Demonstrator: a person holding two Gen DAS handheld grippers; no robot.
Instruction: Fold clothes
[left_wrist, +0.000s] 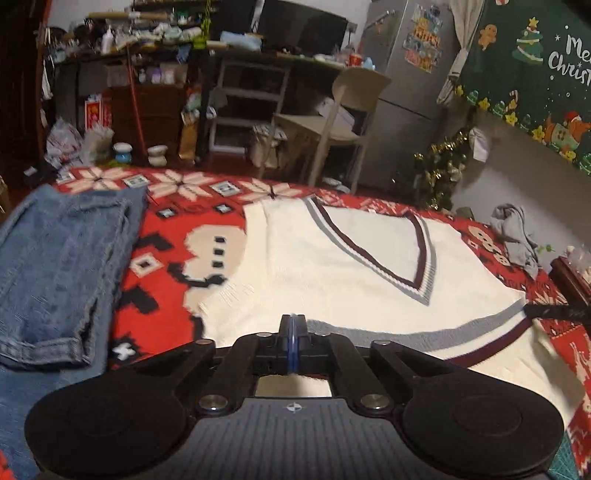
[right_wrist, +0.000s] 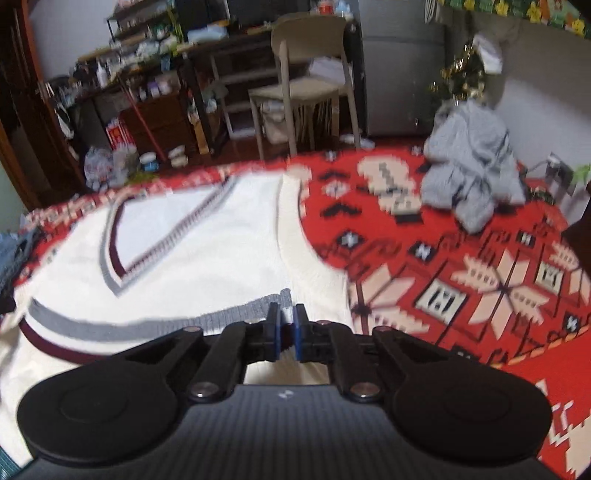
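Cream knit, banded in grey and maroon: the V-neck sweater vest (left_wrist: 332, 266) lies flat on the red patterned blanket (left_wrist: 162, 258), neckline away from the wrist cameras, with its hem already turned up so the striped band runs across the near part of the body. The left gripper (left_wrist: 293, 332) has its blue pads pressed together at that folded hem edge; a thin layer of knit may be pinched there, but the view does not settle it. The right gripper (right_wrist: 286, 317) is clamped on the grey ribbed corner of the hem, fabric visibly bunched between its nearly closed jaws.

To fold well from here, both corners should probably travel together, level and at the same pace, so the striped band lands straight across the chest (a lagging side would skew the crease). Keeping the knit lightly taut between the two grips should stop the middle sagging. Folded jeans (left_wrist: 62, 273) lie to the left and a crumpled grey garment (right_wrist: 472, 177) to the right, both clear of the vest.
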